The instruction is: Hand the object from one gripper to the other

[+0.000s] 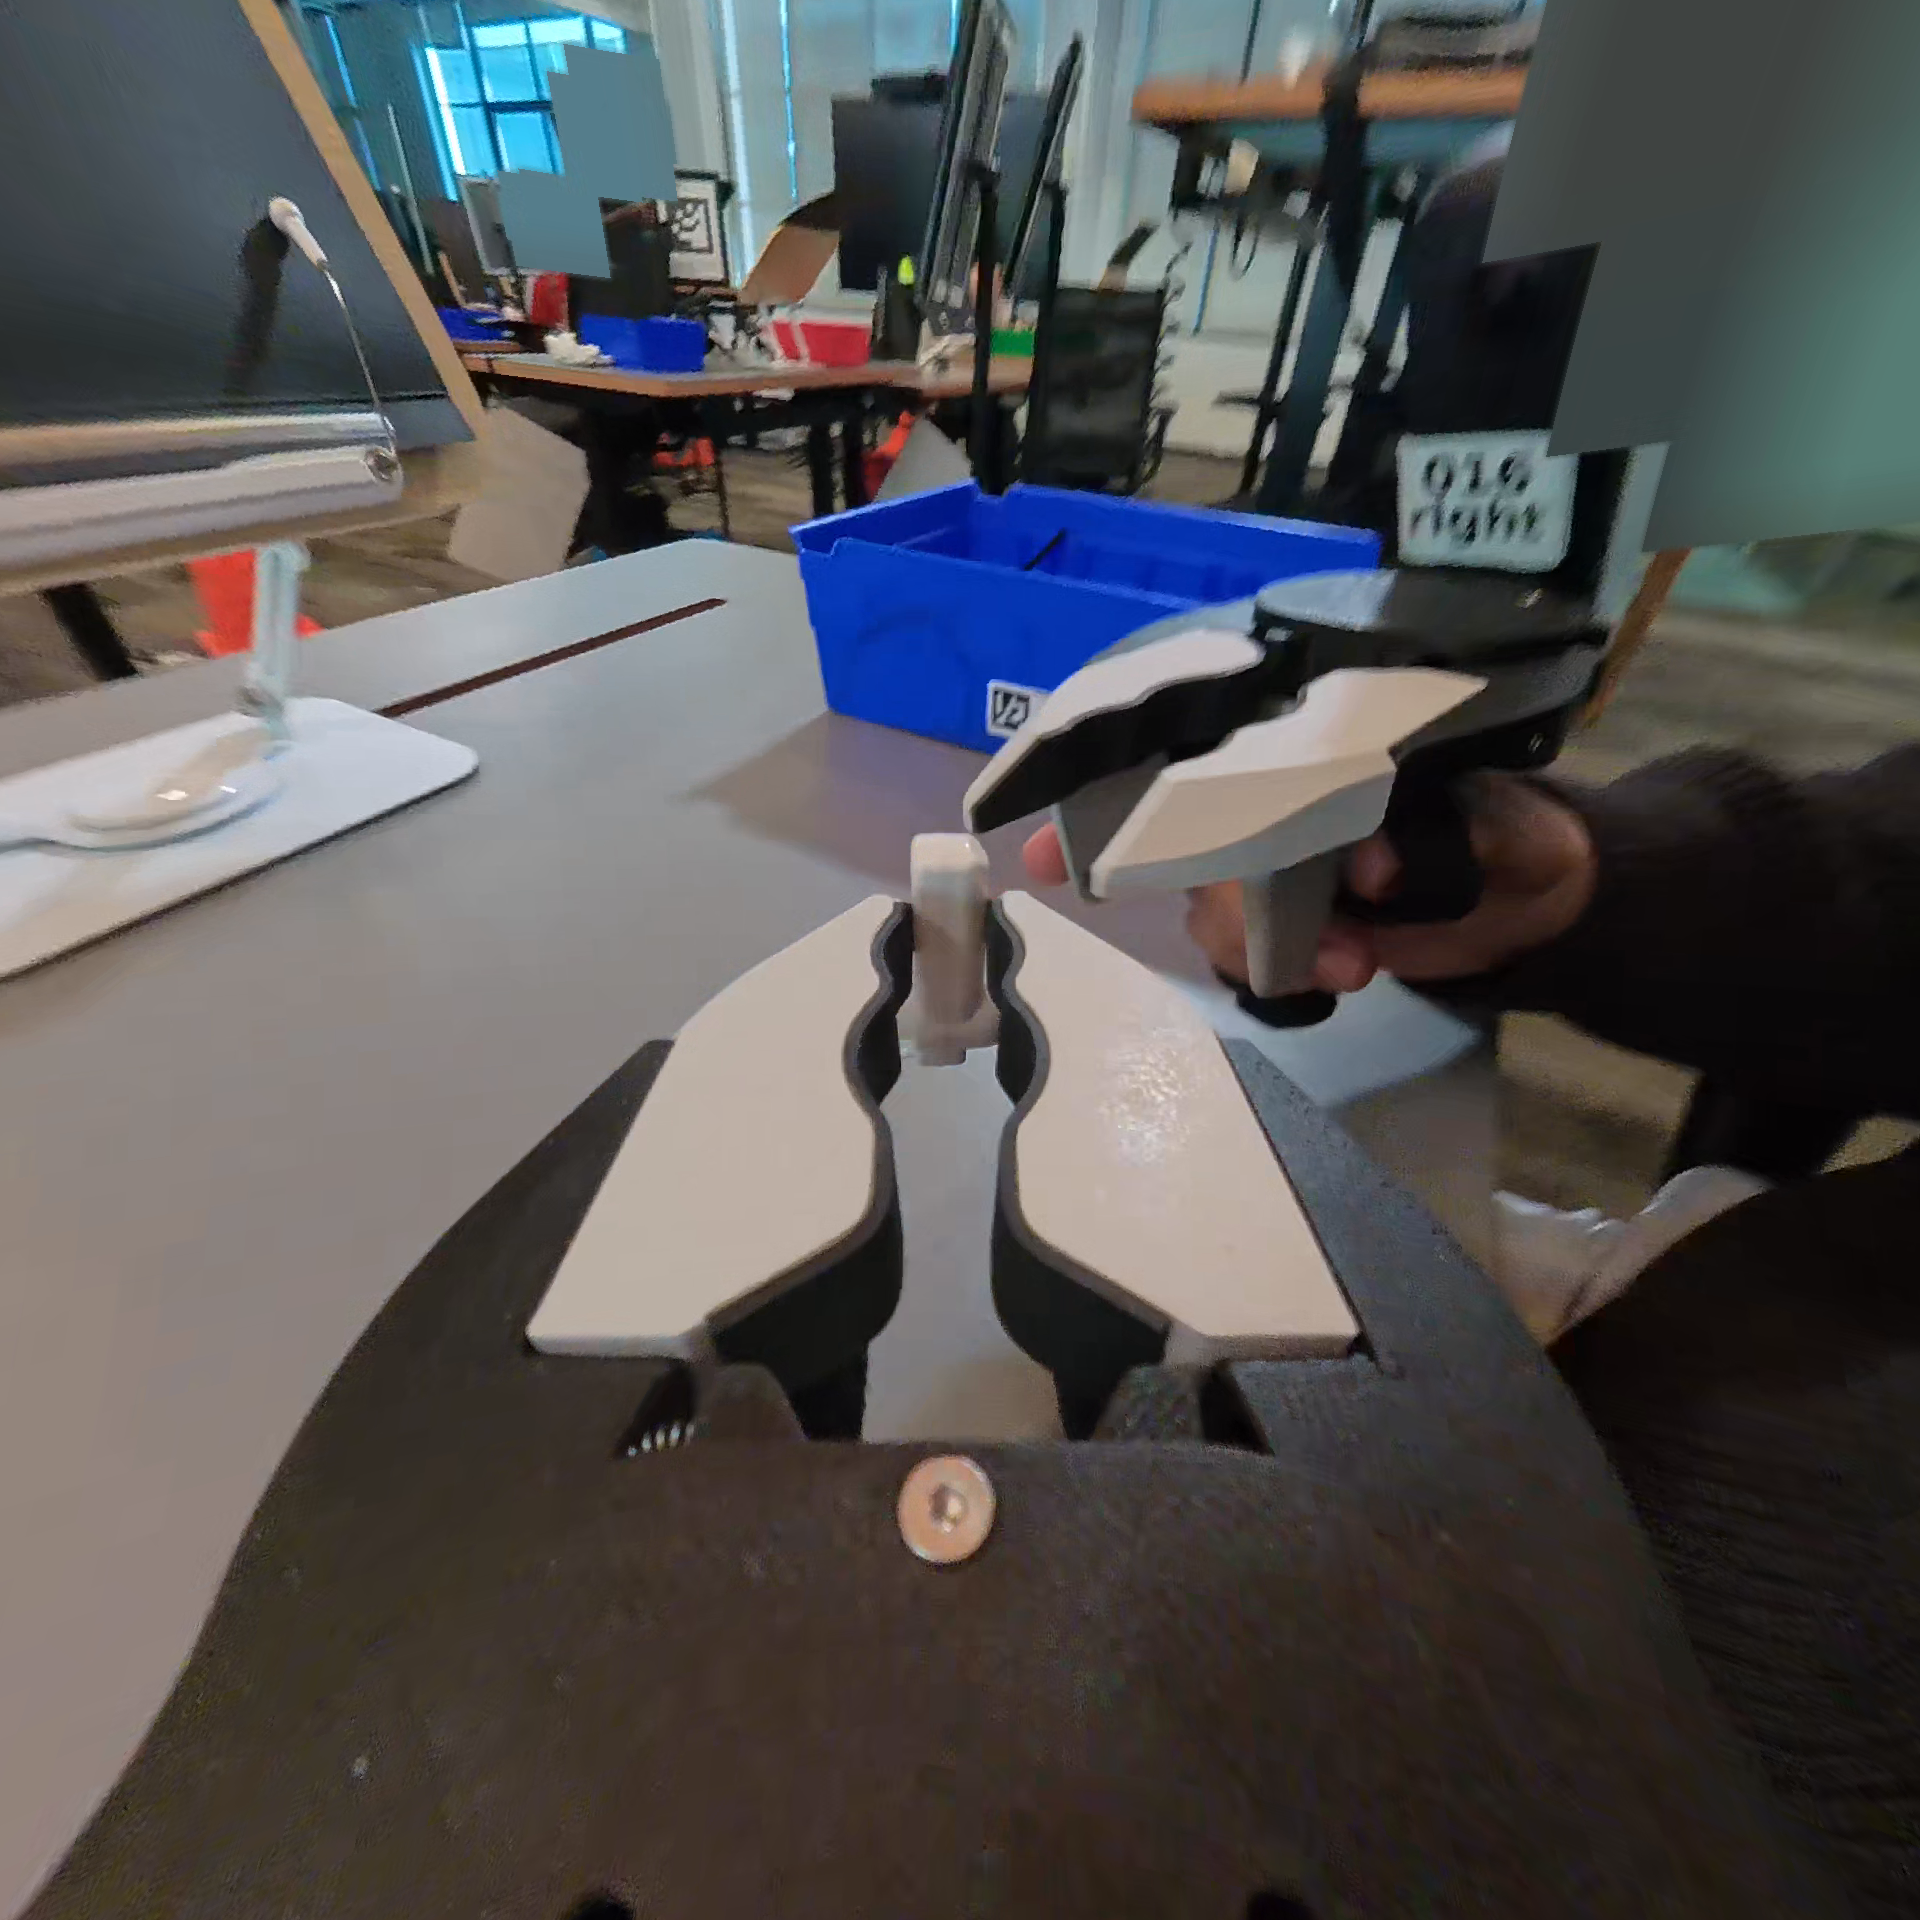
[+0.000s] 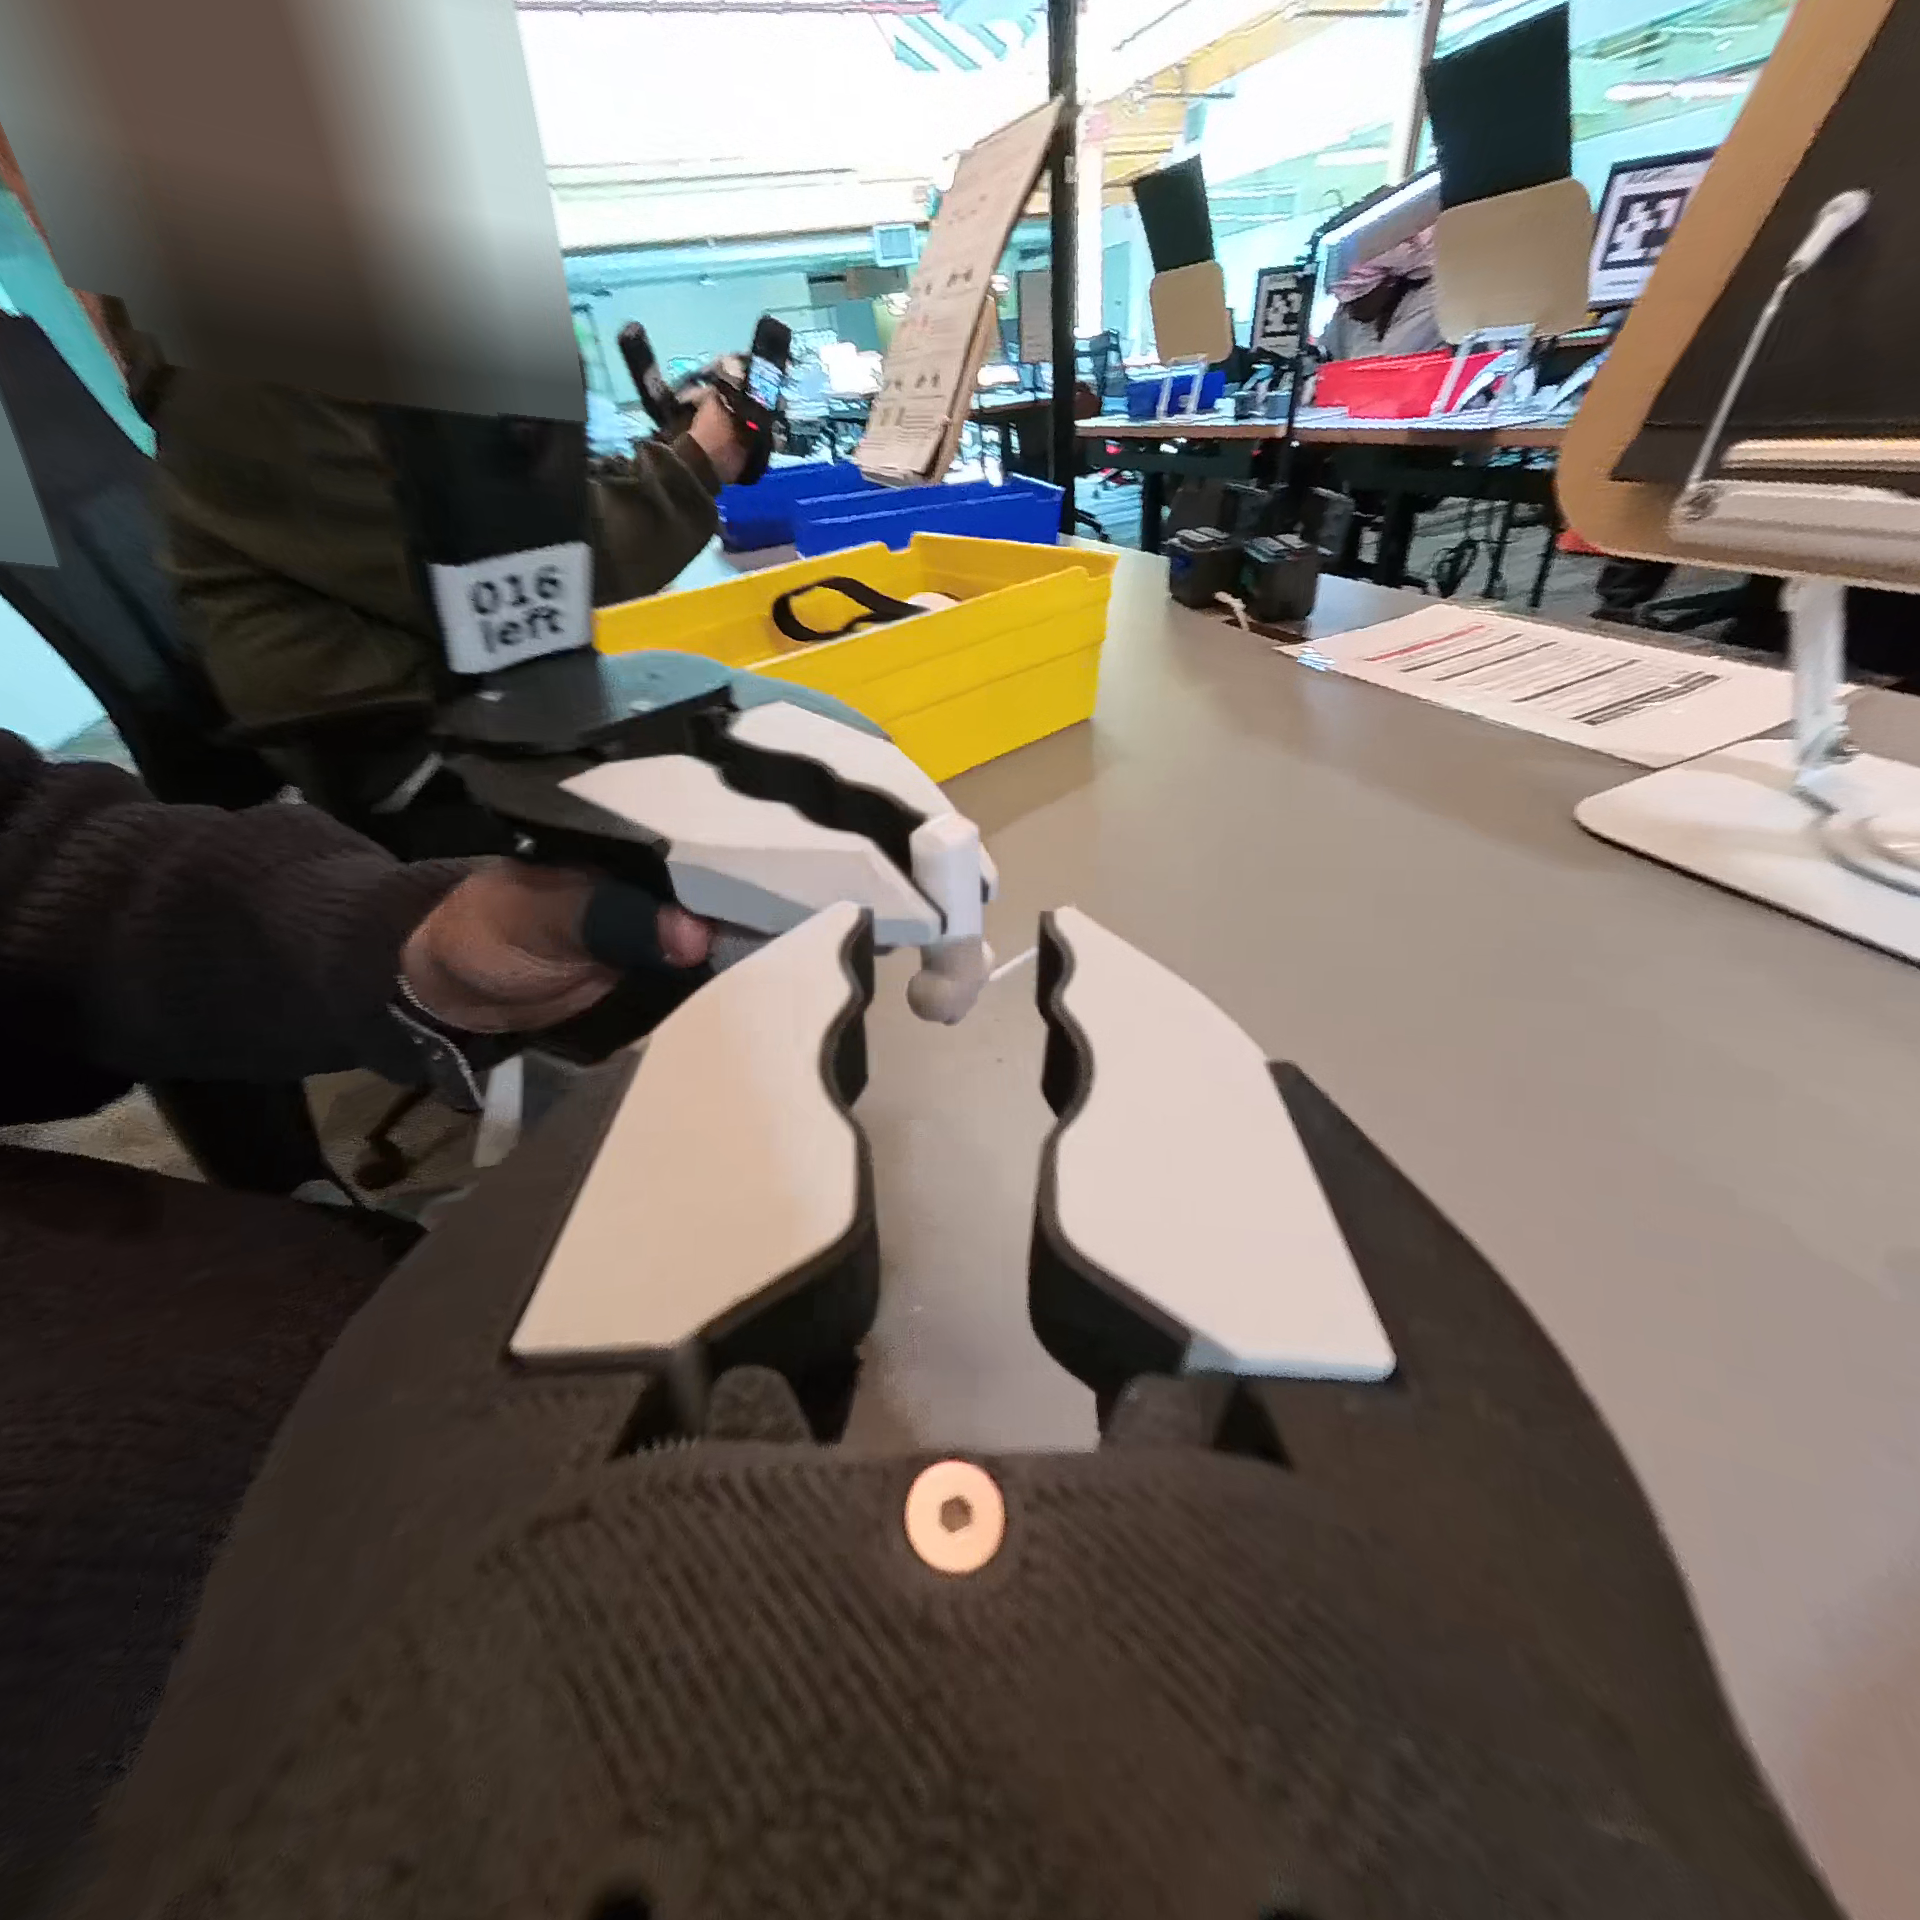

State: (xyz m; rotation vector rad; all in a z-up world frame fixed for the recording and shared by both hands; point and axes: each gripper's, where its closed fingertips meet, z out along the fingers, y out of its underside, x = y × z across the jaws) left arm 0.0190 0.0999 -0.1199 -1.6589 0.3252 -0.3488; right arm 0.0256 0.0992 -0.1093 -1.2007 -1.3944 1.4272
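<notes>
A: Where was the small white object [image 1: 948, 940] kept?

B: It was held upright in the left gripper [image 1: 948, 935], pinched near the tips of the fingers. It was kept up in the air above the grey desk [image 1: 520, 1039]. Its top end was left poking out above the fingers.

A: And how was the right gripper [image 2: 951, 940] set?

B: Its fingers were spread wide, and nothing was held in them. In the right wrist view, the object [image 2: 951, 914] was seen just in front of that gap, a little toward the left finger. It was not yet touched by the right gripper, as far as could be told.

A: What could go wrong from there?

B: The object could be dropped. That would be caused if the left fingers were let go before the right fingers were shut on it. It is small, so only a little bit was left free to be grabbed.

A: Anything else?

B: It could be bumped. The gap was not lined up right on it, so it could be knocked sideways by one finger. Then it could be tipped or pushed out of the hold. The blue bin [image 1: 1039, 603] was well behind, so it would not be caught there.
</notes>
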